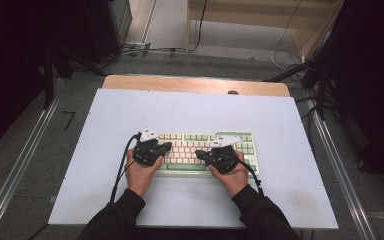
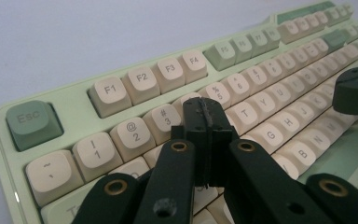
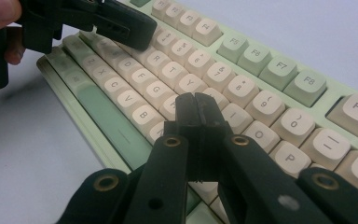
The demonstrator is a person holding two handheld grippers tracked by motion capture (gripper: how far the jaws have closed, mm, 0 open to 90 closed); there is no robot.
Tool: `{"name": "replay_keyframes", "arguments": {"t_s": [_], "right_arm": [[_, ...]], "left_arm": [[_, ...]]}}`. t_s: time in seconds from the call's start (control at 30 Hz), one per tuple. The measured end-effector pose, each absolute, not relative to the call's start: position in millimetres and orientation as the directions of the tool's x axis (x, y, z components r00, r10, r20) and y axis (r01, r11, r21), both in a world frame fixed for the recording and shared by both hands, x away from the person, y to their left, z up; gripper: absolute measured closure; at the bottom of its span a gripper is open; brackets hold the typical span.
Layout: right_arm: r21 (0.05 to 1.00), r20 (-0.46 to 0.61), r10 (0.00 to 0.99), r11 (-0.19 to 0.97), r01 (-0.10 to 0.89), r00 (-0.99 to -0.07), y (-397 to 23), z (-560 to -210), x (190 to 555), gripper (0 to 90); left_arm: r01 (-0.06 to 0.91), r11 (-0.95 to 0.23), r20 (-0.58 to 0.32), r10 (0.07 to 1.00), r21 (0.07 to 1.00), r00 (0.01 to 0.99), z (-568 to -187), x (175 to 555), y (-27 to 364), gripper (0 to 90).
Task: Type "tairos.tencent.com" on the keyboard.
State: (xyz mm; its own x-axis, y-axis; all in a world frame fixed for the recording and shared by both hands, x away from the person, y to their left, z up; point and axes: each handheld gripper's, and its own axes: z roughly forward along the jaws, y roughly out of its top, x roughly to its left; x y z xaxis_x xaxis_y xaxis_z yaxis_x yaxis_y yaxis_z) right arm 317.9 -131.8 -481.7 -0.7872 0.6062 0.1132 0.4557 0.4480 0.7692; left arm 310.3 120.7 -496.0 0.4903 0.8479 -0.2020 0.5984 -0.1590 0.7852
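Item: keyboard [image 1: 200, 152], pale green case with cream keycaps and green accent keys (Esc, part of the function row, the space bar). It lies flat on the white-topped bench [image 1: 105, 190], long side across, toward the person's edge of the bench and somewhat right of its middle.

Left tool [image 1: 166, 146]: held in the person's left hand [image 1: 139, 172] over the keyboard's left end. Jaws clenched together, nothing between them. In the left gripper view the joined tips [image 2: 208, 112] stand low over the number row, near the 4 key, with the 3 key just left of them and the 5 key just beyond; whether they press a key cannot be told.

Right tool [image 1: 200, 153]: held in the right hand [image 1: 237, 172] over the keyboard's right half, jaws pointing toward the keyboard's middle. Jaws likewise clenched and empty. In the right gripper view the tips [image 3: 196, 108] stand above the letter rows, near the H and J keys; contact with a key cannot be told.

Cables: a black cable [image 1: 121, 167] trails from each tool back toward the person's edge of the bench.
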Motion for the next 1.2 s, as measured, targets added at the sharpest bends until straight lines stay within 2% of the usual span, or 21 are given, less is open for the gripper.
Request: {"name": "replay_keyframes", "arguments": {"t_s": [0.47,1.2], "right_arm": [[0.766,0.116,0.596,0.455,0.454,-0.794,-129,-483,317,88.3],[0.758,0.098,0.566,0.490,0.431,-0.818,-118,-487,315,88.3]], "left_arm": [[0.561,-0.104,-0.238,0.832,0.821,0.501,-486,305,125,90.0],[0.564,-0.099,-0.247,0.827,0.820,0.505,-486,304,125,90.0]]}}
